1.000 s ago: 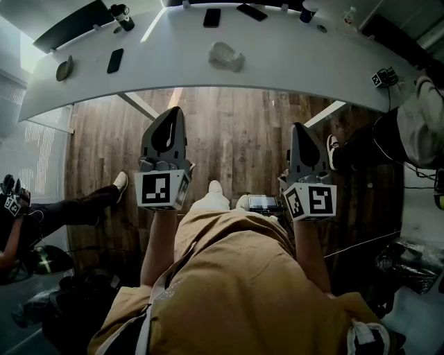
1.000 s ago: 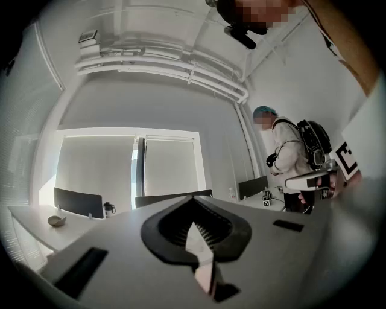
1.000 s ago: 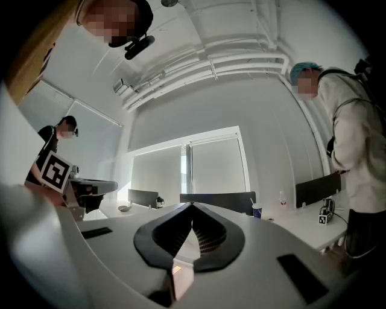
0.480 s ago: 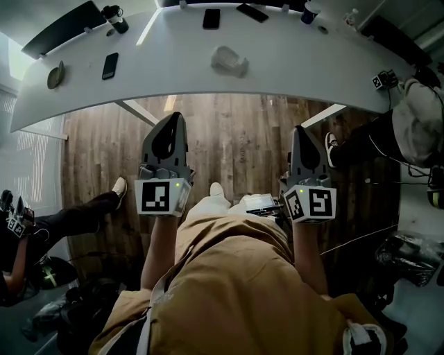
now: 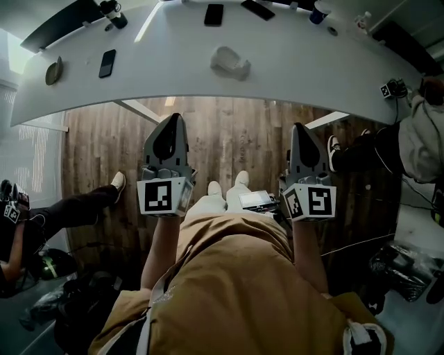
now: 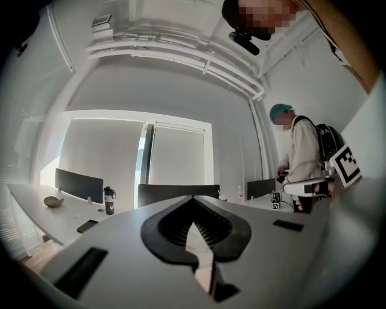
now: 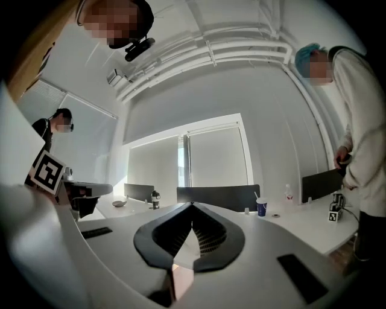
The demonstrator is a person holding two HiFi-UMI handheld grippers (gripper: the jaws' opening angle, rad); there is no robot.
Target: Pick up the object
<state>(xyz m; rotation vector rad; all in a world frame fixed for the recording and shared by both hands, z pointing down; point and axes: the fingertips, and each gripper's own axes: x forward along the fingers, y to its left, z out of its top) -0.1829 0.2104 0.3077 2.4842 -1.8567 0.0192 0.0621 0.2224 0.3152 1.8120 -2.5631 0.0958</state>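
Object [image 5: 229, 61] on white table [image 5: 312, 69]

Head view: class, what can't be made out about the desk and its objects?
- Pale object on white desk: head view, too small to identify.
- Desk's far side: head view, cut off by the top edge.
- Desk's middle: left gripper view, blocked by the left hand-held gripper.

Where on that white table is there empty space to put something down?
The widest bare stretch of the white table runs from the pale lump rightward to the marker cube. A second lies between that lump and the black phone on the left. The far edge is crowded: a second phone, a blue cup, a dark flask.
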